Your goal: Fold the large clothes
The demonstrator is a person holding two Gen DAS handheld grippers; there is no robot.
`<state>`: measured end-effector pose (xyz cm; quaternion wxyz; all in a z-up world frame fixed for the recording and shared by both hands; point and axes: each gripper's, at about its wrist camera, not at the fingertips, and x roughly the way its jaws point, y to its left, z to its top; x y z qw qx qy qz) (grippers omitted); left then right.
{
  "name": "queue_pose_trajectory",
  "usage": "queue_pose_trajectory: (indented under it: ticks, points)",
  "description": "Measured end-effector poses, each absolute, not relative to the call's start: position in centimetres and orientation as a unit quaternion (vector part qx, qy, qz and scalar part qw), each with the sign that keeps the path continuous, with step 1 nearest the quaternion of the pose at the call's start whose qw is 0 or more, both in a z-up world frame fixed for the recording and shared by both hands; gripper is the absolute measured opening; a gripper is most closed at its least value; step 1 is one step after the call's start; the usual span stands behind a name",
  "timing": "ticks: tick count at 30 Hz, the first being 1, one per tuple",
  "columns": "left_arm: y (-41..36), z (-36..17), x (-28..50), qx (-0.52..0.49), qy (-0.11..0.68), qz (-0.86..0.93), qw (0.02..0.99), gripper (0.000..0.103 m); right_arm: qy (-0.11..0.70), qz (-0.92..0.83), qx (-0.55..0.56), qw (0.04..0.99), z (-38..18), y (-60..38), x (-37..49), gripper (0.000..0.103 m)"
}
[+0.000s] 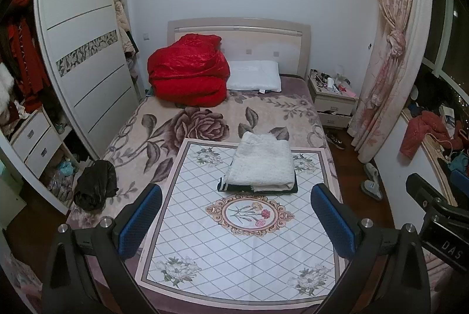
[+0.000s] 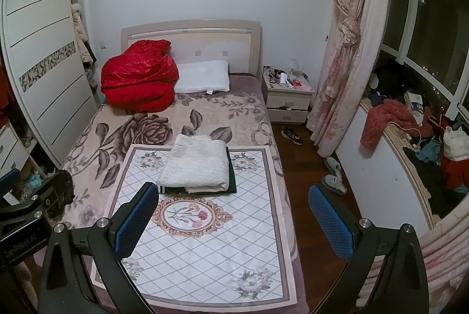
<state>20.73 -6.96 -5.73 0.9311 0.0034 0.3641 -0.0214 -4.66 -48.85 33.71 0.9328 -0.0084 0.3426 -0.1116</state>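
A folded white knitted garment (image 1: pixel 263 161) lies on top of a folded dark garment (image 1: pixel 290 188) on a white floral mat (image 1: pixel 234 240) at the foot of the bed. The same stack shows in the right wrist view, white garment (image 2: pixel 196 167) over dark one (image 2: pixel 231 176). A crumpled black garment (image 1: pixel 95 185) lies on the bed's left edge. My left gripper (image 1: pixel 236 214) is open and empty, held above the mat short of the stack. My right gripper (image 2: pixel 234 214) is open and empty, above the mat's right side.
A red quilt (image 1: pixel 189 70) and white pillow (image 1: pixel 254 76) sit by the headboard. A wardrobe (image 1: pixel 82 56) stands left, a cluttered nightstand (image 1: pixel 332 97) and curtain (image 1: pixel 390 56) right. Slippers (image 2: pixel 334 176) and a shoe (image 2: pixel 291 135) lie on the floor. Clothes pile on the window ledge (image 2: pixel 410 132).
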Motion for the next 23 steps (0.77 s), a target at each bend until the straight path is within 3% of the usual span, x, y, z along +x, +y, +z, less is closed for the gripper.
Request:
queue_pose_trajectory:
  ticks: [23]
  points:
    - [-7.0, -5.5, 20.7, 0.000, 0.363, -0.021, 0.932, 0.103, 0.343, -0.107, -0.010, 0.933, 34.0, -48.1, -4.1, 0.103]
